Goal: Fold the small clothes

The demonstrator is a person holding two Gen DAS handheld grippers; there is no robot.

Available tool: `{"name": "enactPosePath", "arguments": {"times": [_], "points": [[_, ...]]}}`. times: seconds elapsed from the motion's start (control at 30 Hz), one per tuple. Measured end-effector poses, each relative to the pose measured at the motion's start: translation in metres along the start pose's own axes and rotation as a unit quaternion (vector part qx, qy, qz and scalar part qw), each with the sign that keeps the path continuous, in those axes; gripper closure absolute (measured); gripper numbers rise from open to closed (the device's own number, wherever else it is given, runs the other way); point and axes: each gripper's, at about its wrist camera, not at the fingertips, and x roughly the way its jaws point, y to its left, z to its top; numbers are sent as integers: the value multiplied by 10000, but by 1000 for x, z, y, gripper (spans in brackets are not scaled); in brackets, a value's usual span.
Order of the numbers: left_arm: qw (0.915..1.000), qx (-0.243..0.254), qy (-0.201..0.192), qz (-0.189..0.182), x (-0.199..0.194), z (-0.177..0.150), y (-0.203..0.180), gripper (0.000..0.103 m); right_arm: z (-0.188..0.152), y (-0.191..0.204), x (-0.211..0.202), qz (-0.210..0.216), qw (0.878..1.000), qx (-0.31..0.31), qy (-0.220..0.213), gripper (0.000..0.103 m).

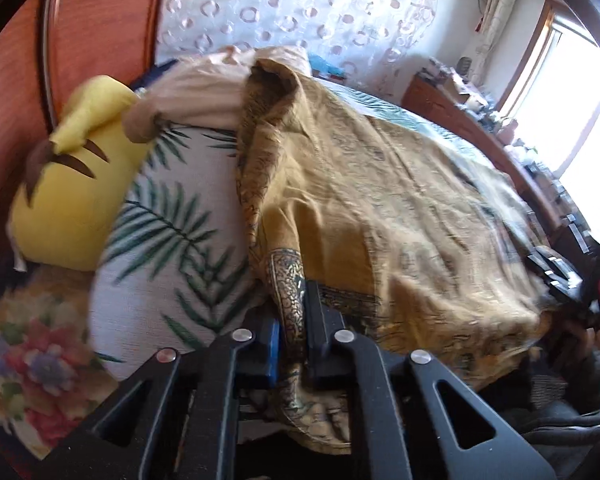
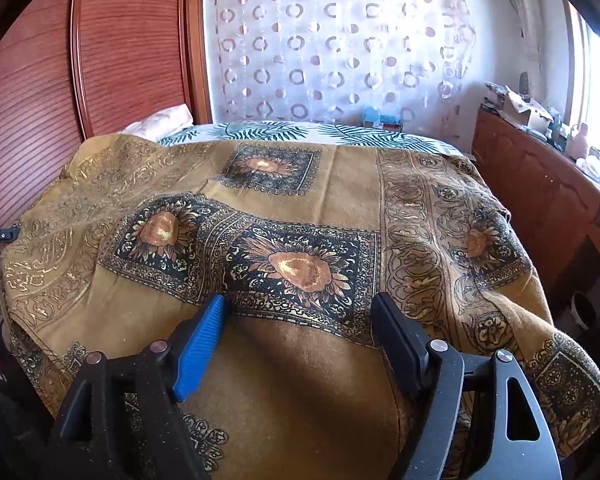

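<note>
Mustard-gold patterned cloth (image 2: 300,208) lies spread over the bed (image 2: 340,133), draping its near edge. The left tool (image 1: 292,332) is clamped on a bunched fold of it near the leaf-print pillow (image 1: 172,240). The right tool (image 2: 300,320) hovers, jaws wide apart, seemingly just above the cloth
</note>
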Motion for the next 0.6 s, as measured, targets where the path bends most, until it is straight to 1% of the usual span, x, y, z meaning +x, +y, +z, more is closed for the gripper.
{"name": "enactPosePath", "arguments": {"times": [0.07, 0.13, 0.23, 0.3, 0.4, 0.5, 0.57, 0.6], "points": [[9998, 125, -132, -120, -6, 6, -11, 96, -4, -3, -8, 27, 10000, -71, 33, 25], [9990, 205, -288, -275, -15, 15, -24, 96, -2, -1, -8, 14, 9997, -183, 157, 25], [9951, 559, -641, -495, -32, 40, -61, 97, 3, -5, -14, 130, 9992, -83, 370, 25], [9918, 726, -796, -687, -38, 57, -81, 97, 8, -15, -23, 134, 9991, 96, 401, 25], [9839, 1106, -1032, -948, -44, 87, -125, 97, 12, -27, -38, 31, 9992, 251, 321, 25], [9729, 1486, -1202, -1303, -46, 116, -174, 97, 13, -36, -52, -209, 9994, 182, 218, 25], [9663, 1722, -1245, -1455, -46, 129, -200, 97, 12, -42, -63, -299, 9992, 212, 159, 25], [9619, 1883, -1265, -1526, -44, 134, -218, 97, 12, -44, -69, -332, 9991, 246, 117, 25]]}}
